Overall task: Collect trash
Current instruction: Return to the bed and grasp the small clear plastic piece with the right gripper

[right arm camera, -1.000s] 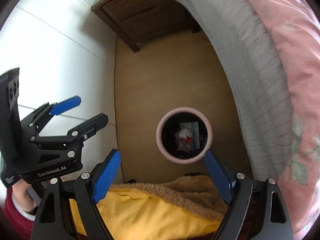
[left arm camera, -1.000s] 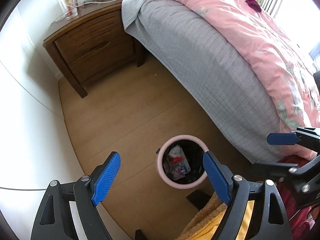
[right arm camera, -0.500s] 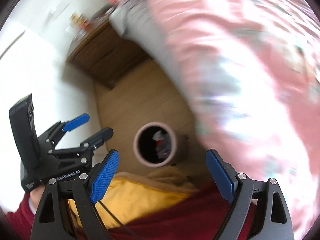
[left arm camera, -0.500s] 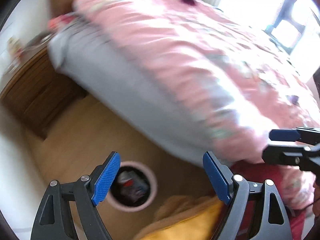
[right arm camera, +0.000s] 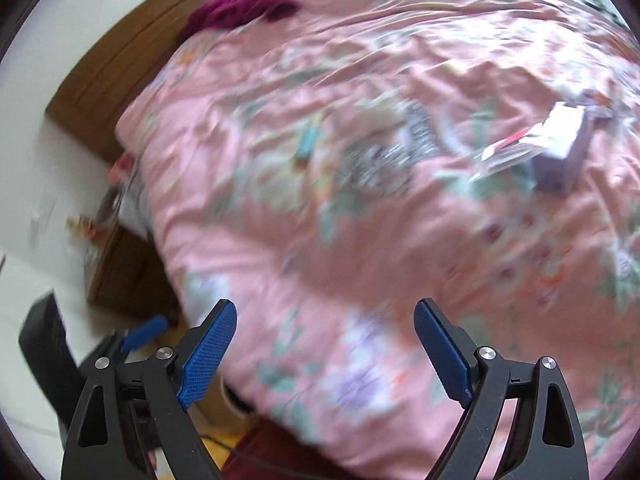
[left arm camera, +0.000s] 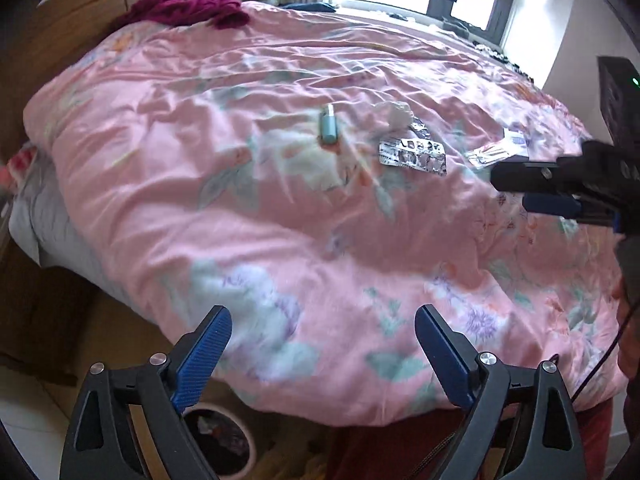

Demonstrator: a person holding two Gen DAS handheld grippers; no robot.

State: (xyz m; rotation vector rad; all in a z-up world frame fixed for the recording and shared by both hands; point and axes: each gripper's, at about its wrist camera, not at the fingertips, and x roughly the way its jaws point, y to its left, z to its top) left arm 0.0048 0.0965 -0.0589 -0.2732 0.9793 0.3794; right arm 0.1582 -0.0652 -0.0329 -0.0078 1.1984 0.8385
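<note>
Both your left gripper (left arm camera: 320,330) and right gripper (right arm camera: 325,326) have just been opening, empty; mid-duvet, the flat blister pack (left arm camera: 413,156) may slip your pads.

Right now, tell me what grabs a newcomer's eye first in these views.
The pink floral duvet fills both views, with litter strewn across its middle: a silver blister pack, a teal tube, a crumpled tissue. A magenta garment lies heaped at the headboard end.
</note>
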